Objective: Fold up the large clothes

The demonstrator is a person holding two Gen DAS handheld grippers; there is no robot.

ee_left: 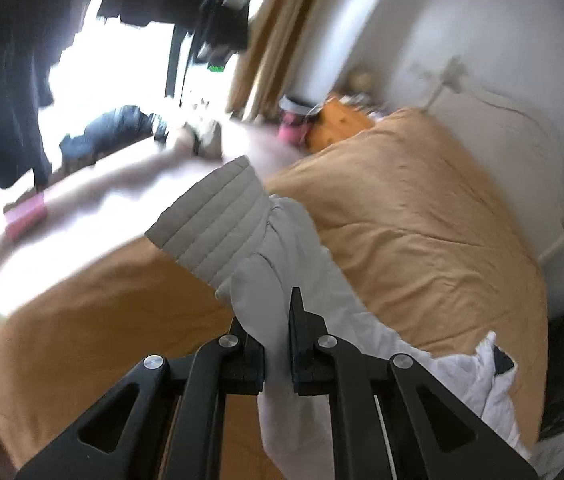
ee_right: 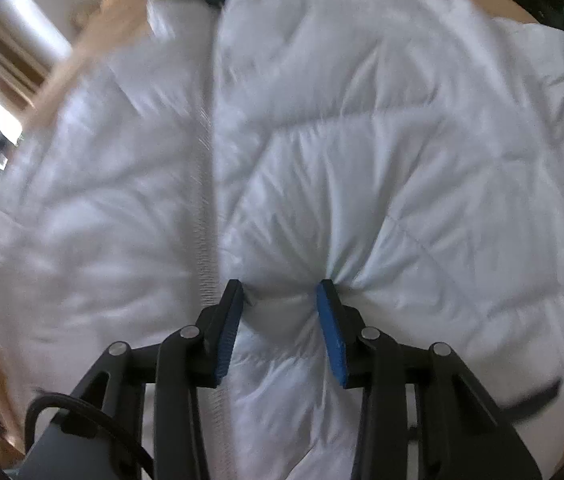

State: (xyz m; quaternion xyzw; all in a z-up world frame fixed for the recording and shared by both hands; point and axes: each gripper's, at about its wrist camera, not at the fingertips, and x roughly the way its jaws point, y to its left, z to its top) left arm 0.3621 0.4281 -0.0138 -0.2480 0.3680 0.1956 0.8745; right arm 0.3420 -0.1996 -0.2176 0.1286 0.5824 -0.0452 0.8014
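A white quilted puffer jacket (ee_right: pixel 322 152) lies spread on a bed with a tan cover (ee_left: pixel 422 220). My left gripper (ee_left: pixel 269 312) is shut on the jacket's sleeve (ee_left: pixel 282 248) and holds it above the bed; the grey ribbed cuff (ee_left: pixel 213 220) sticks out beyond the fingers. My right gripper (ee_right: pixel 282 288) presses down on the jacket's body beside the zipper line (ee_right: pixel 205 200), its jaws partly open with a puckered fold of fabric between the blue pads (ee_right: pixel 332 332).
Dark clothes (ee_left: pixel 13 80) hang by a bright window at the left. A pink and orange pile (ee_left: pixel 322 120) sits by the far wall. A white metal bed frame (ee_left: pixel 554 200) edges the bed. Tan curtains (ee_left: pixel 277 32) hang at the back.
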